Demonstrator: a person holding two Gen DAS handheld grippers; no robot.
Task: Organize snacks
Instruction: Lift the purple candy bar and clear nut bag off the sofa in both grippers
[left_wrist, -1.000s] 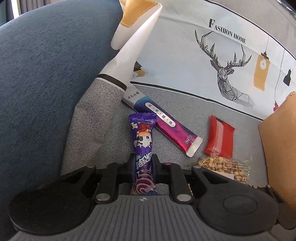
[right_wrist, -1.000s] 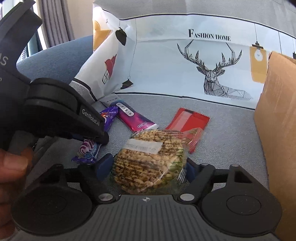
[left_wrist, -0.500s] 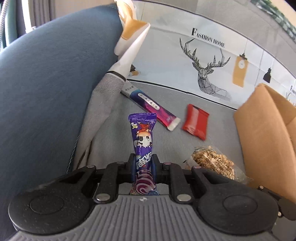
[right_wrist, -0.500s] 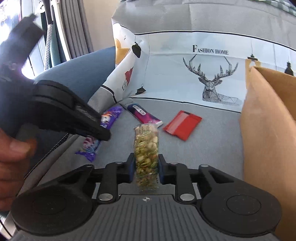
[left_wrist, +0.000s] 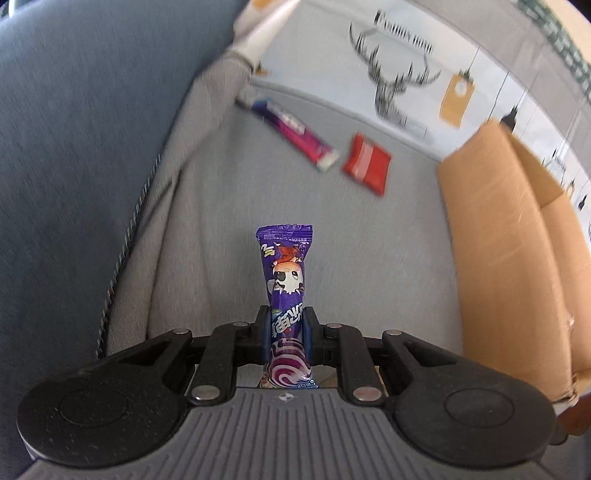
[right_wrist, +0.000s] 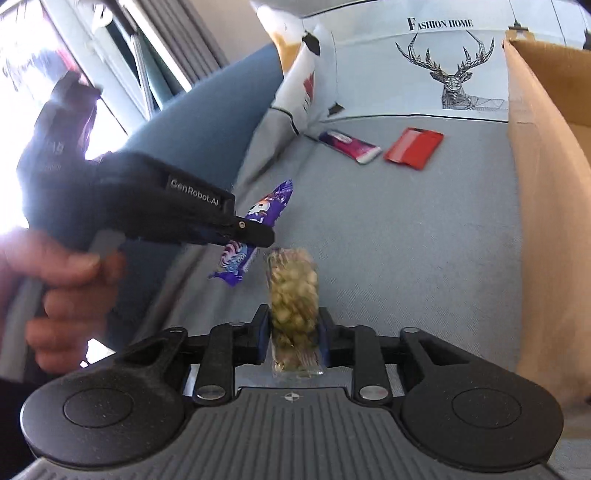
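Observation:
My left gripper (left_wrist: 286, 321) is shut on a purple candy pack (left_wrist: 286, 273), which stands up between the pads, lifted off the grey sofa seat (left_wrist: 351, 240). In the right wrist view the same gripper (right_wrist: 255, 236) hangs at the left with the purple pack (right_wrist: 271, 206), a hand on its handle. My right gripper (right_wrist: 293, 325) grips a clear bag of nuts (right_wrist: 293, 291) edge-on above the seat; its jaws are opening slightly, with the bag still pressed between the pads. A brown cardboard box (right_wrist: 546, 184) stands open at the right.
A magenta snack bar (left_wrist: 291, 129) and a red packet (left_wrist: 367, 164) lie on the seat near the deer-print cushion (left_wrist: 388, 74). The blue armrest (left_wrist: 74, 147) rises at the left. The box wall (left_wrist: 509, 240) bounds the seat on the right.
The right gripper closed on the nut bag and lifted it. Both grippers rose and pulled back from the seat, toward the box side; the purple pack stays held.

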